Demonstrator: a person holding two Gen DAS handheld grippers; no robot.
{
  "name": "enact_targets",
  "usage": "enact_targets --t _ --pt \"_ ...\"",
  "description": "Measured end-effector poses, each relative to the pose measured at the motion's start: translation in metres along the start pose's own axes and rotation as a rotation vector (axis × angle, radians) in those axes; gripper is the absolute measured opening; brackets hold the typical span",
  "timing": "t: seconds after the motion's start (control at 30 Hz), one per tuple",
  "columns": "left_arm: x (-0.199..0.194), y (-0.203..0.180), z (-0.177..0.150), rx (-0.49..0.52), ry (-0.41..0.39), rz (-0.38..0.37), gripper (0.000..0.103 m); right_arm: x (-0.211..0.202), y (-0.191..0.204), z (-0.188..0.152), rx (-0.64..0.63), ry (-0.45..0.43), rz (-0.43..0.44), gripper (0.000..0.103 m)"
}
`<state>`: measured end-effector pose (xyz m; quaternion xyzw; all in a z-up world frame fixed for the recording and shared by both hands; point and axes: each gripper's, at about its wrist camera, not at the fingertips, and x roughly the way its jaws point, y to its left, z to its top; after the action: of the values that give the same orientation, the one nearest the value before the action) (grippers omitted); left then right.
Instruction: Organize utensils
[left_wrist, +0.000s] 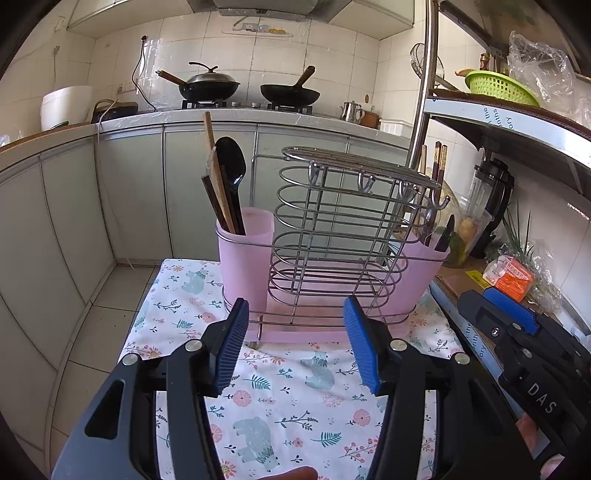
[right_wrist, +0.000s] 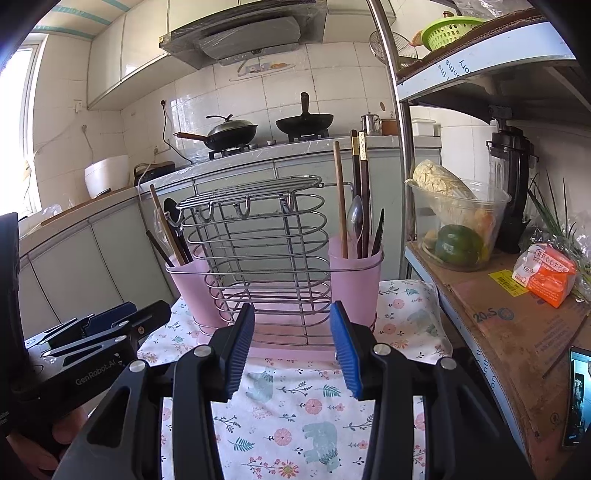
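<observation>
Left gripper (left_wrist: 295, 345): mine, held low over the floral cloth (left_wrist: 280, 402), jaws spread wide with nothing between the blue pads; it faces the wire caddy's middle.
Right gripper (right_wrist: 291, 349): also gaping and empty, aimed at the same rack from just beside the left one.
Wire caddy (left_wrist: 332, 236): stands upright on the cloth-covered bench, a pink cup at each end, its wire centre section showing nothing inside.
Left pink cup (left_wrist: 245, 254): holds a black plastic spoon (left_wrist: 231, 162), a clear spoon, a pale wooden chopstick (left_wrist: 209, 129) and dark chopsticks, all leaning.
Right pink cup (right_wrist: 354, 280): holds a wooden chopstick (right_wrist: 339, 192), dark chopsticks with patterned tops (right_wrist: 360, 147), a metal spoon (right_wrist: 355, 219) and a dark serrated knife (right_wrist: 378, 230).
Stage, my judgement: every utensil I can see already stands in a cup, none lies loose on the cloth. That fits mixed cups awaiting sorting by kind, or a finished tidy; I cannot tell which.
Doing any pick well: I would come down from above onto a single handle top, close on that one only, and lift straight up so the neighbours do not drag.
Risk: the cups look light; a sideways pull could tip the caddy.
Shelf at right (right_wrist: 517, 314): vegetables and cardboard, not my concern.
</observation>
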<state>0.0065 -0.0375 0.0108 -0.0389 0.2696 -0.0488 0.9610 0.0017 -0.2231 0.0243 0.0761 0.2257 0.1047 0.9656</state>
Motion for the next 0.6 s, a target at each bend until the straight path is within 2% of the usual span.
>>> enact_targets --t 0.6 --pt "0.0011 -0.0012 -0.0009 -0.002 0.007 -0.004 0.054 0.0002 -0.0004 0.0008 0.000 -0.006 -0.004 0.042"
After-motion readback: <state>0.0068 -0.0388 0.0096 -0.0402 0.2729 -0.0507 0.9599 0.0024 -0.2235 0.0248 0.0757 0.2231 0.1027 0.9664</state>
